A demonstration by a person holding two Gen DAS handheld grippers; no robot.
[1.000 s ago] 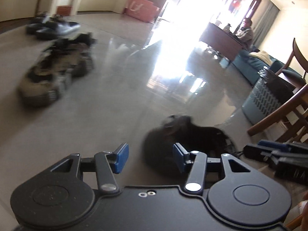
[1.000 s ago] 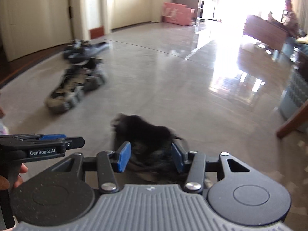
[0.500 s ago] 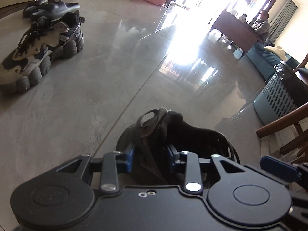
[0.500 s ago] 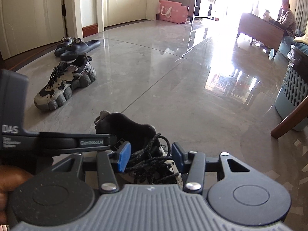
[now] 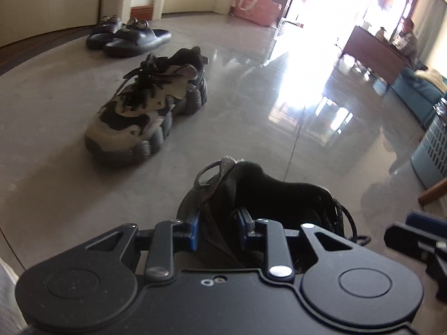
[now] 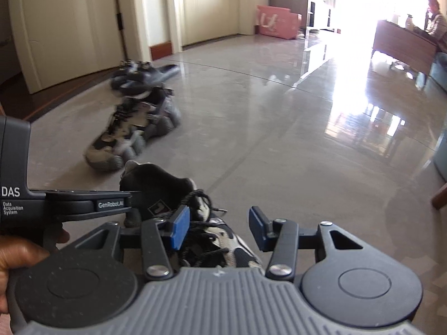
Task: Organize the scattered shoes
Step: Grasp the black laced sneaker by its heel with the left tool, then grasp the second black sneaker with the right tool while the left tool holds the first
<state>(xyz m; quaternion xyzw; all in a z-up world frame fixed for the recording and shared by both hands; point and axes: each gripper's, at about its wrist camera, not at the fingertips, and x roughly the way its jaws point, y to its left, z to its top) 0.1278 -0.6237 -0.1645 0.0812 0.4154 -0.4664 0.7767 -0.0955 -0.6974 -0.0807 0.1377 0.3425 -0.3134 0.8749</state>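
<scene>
A sneaker is set on the floor ahead-left of the held shoe; slippers are placed behind it.

Black and beige patchwork on both sneakers; glossy black slides; blue gripper pads; pink box.

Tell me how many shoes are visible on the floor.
4: two black slippers by the far wall, one sneaker mid-floor, and its mate held by the left claw. Others may be out of view.
</scene>
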